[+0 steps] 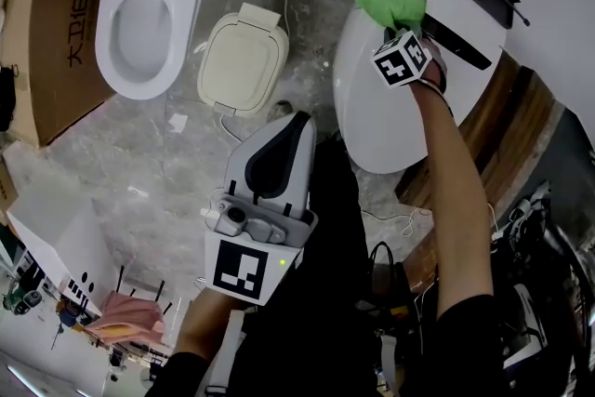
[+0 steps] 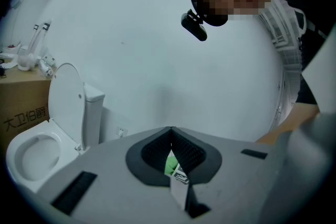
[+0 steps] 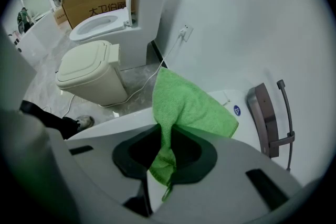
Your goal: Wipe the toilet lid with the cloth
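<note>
Right claw (image 3: 164, 131) tight on green cloth (image 3: 191, 107), cloth forward over toilet lid (image 1: 386, 116).

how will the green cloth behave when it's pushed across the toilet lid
Probably floppy: the cloth hangs in soft folds from the right gripper. Likely light, held by one pinched edge, so it may bunch on the glossy lid.

Even, soft indoor light; no harsh shadows or glare. Both gripper views show fisheye bending with dark vignetted corners. Near housings blur.
</note>
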Available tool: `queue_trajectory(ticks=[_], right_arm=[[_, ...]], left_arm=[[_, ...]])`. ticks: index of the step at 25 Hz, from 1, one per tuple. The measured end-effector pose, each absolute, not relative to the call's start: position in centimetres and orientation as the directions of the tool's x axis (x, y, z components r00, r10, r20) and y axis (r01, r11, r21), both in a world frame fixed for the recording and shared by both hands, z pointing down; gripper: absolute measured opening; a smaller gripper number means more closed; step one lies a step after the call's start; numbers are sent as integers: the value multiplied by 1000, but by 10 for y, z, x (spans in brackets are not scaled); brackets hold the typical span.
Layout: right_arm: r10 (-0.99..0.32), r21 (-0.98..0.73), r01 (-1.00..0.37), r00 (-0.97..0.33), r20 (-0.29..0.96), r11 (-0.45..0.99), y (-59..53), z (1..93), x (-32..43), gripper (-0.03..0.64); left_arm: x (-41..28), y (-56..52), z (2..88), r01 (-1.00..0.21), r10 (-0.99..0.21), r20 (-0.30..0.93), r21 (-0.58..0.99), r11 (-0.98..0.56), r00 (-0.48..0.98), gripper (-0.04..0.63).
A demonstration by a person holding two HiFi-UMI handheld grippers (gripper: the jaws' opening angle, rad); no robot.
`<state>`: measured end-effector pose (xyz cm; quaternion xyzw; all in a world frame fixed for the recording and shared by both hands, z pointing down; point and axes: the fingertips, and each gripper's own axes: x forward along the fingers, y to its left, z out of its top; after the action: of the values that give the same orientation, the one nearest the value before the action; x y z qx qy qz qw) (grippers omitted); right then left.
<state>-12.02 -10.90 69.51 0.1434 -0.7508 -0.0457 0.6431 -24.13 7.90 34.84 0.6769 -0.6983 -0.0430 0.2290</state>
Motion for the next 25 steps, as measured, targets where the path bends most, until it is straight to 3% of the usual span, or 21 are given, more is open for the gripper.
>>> queue_trajectory(ticks=[25], right_arm=[[-128, 134, 48, -112, 986, 990, 124, 733, -43, 67]], left_arm=[[-219, 104, 351, -926, -955, 254, 374, -50, 154, -2]])
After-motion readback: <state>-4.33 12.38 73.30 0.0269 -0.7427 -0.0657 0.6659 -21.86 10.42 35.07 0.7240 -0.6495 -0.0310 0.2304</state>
